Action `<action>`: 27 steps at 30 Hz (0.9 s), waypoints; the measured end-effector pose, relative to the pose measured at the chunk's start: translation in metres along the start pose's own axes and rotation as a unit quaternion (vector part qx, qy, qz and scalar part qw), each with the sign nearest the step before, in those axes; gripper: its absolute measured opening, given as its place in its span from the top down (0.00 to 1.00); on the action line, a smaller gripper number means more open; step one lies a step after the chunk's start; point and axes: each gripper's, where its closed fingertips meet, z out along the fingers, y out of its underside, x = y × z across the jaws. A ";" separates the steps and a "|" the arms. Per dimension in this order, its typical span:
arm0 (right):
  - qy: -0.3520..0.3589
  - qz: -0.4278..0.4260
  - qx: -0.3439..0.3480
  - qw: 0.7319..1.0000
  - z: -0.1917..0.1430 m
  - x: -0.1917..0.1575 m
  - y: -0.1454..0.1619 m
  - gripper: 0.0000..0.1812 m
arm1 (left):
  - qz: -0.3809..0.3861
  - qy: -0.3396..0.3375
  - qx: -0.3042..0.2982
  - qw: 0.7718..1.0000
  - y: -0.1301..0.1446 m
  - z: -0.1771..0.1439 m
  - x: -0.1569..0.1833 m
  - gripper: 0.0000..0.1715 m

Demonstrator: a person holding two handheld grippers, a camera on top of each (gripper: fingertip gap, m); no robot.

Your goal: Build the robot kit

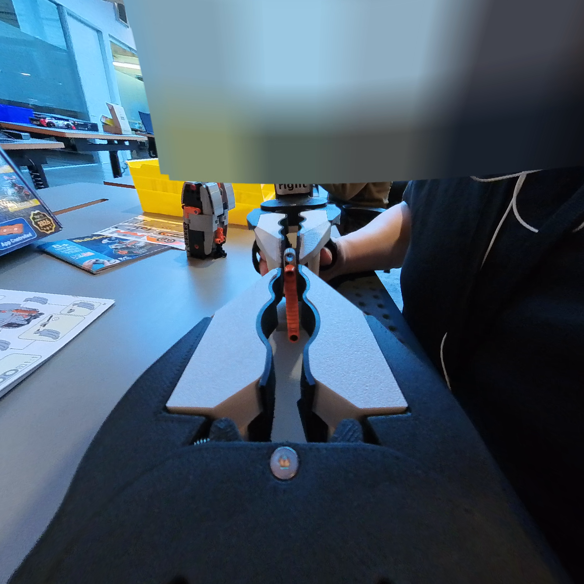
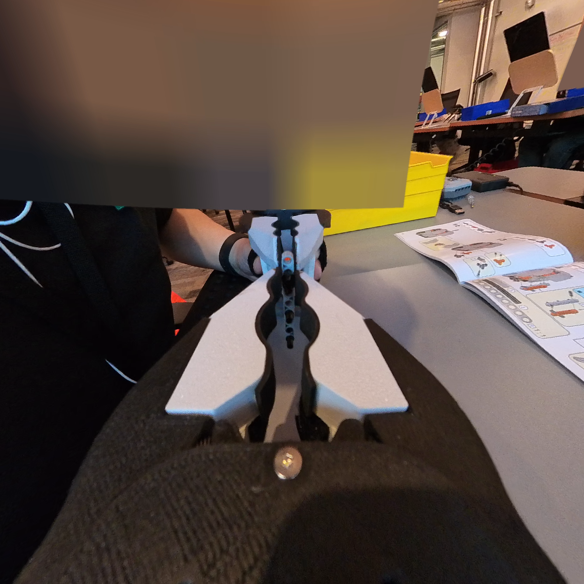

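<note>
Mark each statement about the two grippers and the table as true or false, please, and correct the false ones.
1. The left gripper is shut on an orange axle. True.
2. The right gripper is empty. False: it is shut on a grey beam with holes.
3. The two grippers point at each other, tip to tip. True.
4. The bin behind them is blue. False: it is yellow.
5. The small grey and black brick model lies flat on the open instruction booklet. False: it stands upright on the table.
</note>
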 end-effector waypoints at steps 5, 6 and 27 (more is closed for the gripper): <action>0.001 0.004 -0.001 1.000 0.000 0.001 0.000 0.96 | -0.003 0.000 0.002 1.000 0.000 0.000 -0.001 0.97; 0.000 0.000 -0.001 1.000 0.000 0.000 0.000 0.96 | -0.001 0.000 0.001 1.000 0.000 0.000 0.000 0.97; 0.006 -0.001 -0.017 1.000 -0.002 0.000 0.005 0.97 | -0.033 0.002 0.003 0.999 0.000 -0.001 -0.001 0.96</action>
